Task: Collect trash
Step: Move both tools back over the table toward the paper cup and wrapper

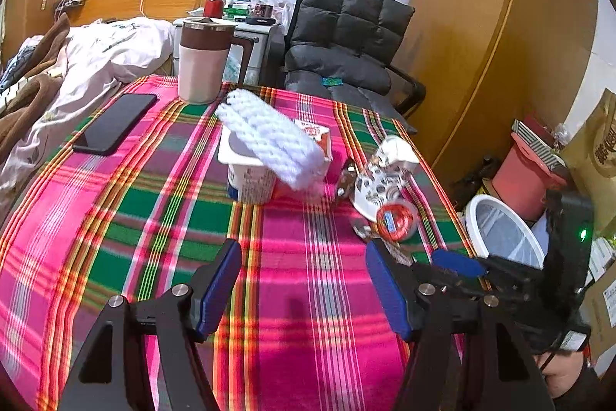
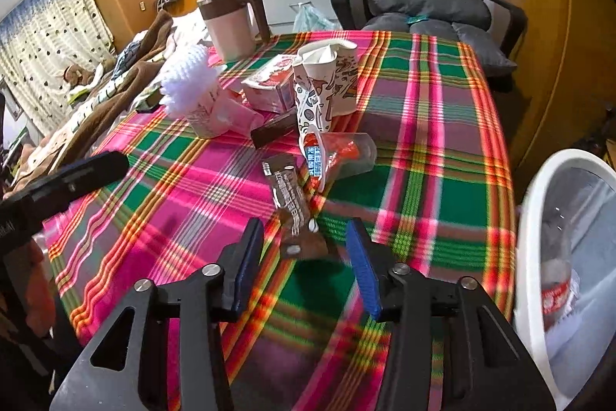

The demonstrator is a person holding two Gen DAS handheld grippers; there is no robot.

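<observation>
Trash lies on the plaid tablecloth [image 1: 300, 295]: a white yogurt cup [image 1: 250, 180] under a white foam net [image 1: 269, 137], a small carton [image 2: 269, 83], patterned paper cups [image 2: 327, 83], a clear plastic cup [image 2: 346, 153] with red wrapping inside, and a brown snack wrapper [image 2: 288, 195]. My right gripper [image 2: 304, 237] is open, its blue pads on either side of the wrapper's near end and apart from it. Low over bare cloth, short of the yogurt cup, my left gripper [image 1: 304, 257] stands wide open with nothing between its fingers.
A white bin [image 2: 539, 210] beside the table's right edge holds a plastic bottle [image 2: 554, 295]. A pink and brown lidded mug [image 1: 202, 60] and a black phone [image 1: 115, 122] are at the table's far left. A grey padded chair [image 1: 346, 37] stands behind, and a bed lies to the left.
</observation>
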